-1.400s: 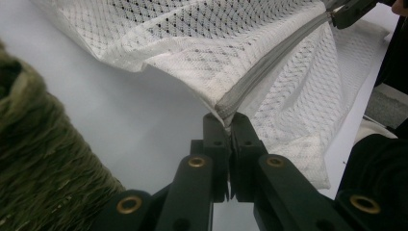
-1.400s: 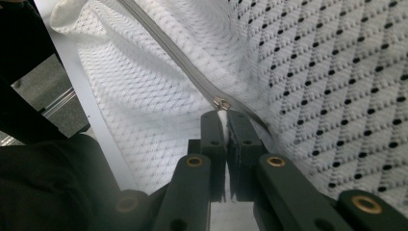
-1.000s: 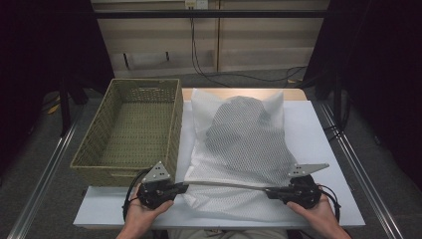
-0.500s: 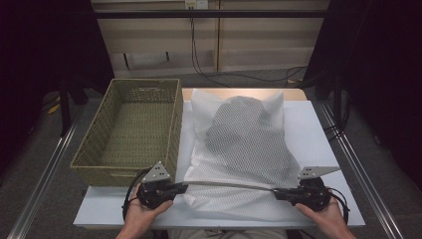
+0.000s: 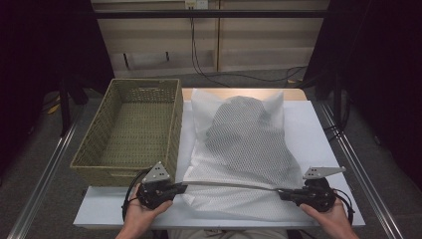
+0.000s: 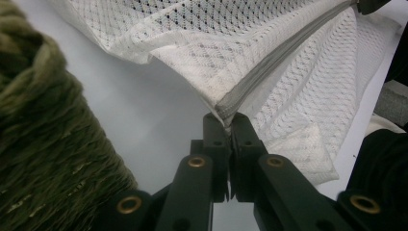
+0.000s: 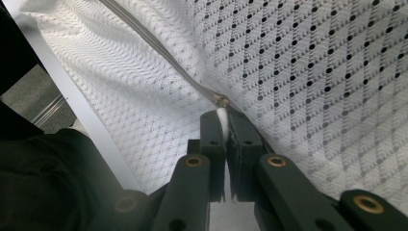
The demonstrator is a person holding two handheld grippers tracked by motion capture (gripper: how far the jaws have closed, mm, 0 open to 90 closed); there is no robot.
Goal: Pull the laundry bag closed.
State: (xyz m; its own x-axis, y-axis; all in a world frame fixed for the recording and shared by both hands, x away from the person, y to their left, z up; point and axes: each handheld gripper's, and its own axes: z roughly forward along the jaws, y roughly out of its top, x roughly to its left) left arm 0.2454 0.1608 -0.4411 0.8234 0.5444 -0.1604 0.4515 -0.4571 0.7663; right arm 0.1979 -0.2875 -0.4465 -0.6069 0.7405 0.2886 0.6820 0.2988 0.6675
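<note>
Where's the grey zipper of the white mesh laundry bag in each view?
High view: grey zipper stretched along the near edge of the white mesh laundry bag, between both tongs.
Left gripper view: runs from centre to upper right.
Right gripper view: runs from upper left to centre.
Shared landmark: white tabletop.

White mesh-cloth laundry bag (image 5: 244, 149), rough woven wicker basket (image 5: 134, 124), smooth matt table (image 5: 318, 129)

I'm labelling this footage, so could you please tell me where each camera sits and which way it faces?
High view: above the person's side, facing forward and down on the table, basket and mesh bag; both hands and forearms show.
Left gripper view: on the left gripper, looking along its jaws, shut on the bag's zipper end.
Right gripper view: on the right gripper, jaws shut at the zipper pull.
All three share the bag's zipper.
</note>
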